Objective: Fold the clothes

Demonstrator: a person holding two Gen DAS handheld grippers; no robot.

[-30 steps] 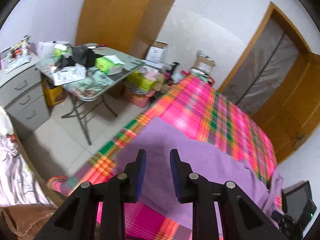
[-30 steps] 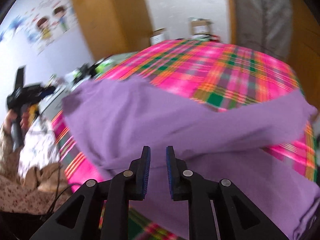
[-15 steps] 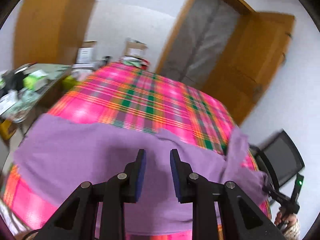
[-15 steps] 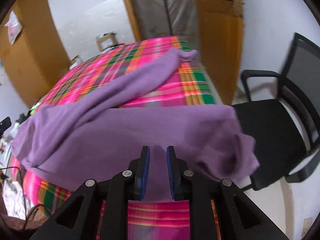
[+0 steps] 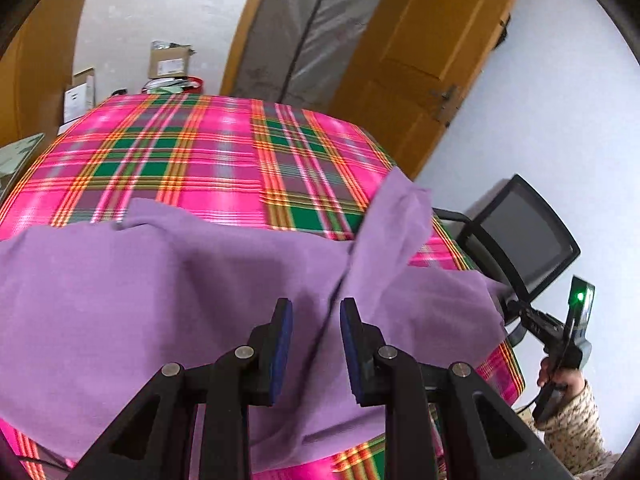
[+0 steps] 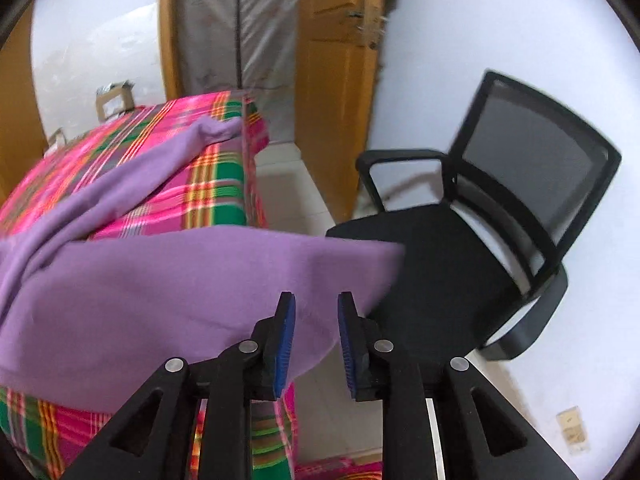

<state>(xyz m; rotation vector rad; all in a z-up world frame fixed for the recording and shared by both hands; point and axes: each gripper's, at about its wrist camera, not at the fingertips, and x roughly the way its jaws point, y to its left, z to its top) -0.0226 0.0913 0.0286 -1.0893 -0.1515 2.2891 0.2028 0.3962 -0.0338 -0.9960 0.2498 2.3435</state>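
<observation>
A soft, matte purple knit garment [image 5: 168, 304] lies rumpled across a bed covered in a glossy pink, green and orange plaid sheet [image 5: 208, 160]. The left gripper [image 5: 315, 322] and right gripper [image 6: 316, 316] hover above it, blue ribbed pads narrowly parted, holding nothing. A black mesh-backed office chair [image 6: 500, 216] stands beside.

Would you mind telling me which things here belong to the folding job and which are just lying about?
Job: purple garment; plaid bedspread; left gripper; right gripper.

Lying about: black mesh office chair; cardboard boxes; wooden door.
</observation>
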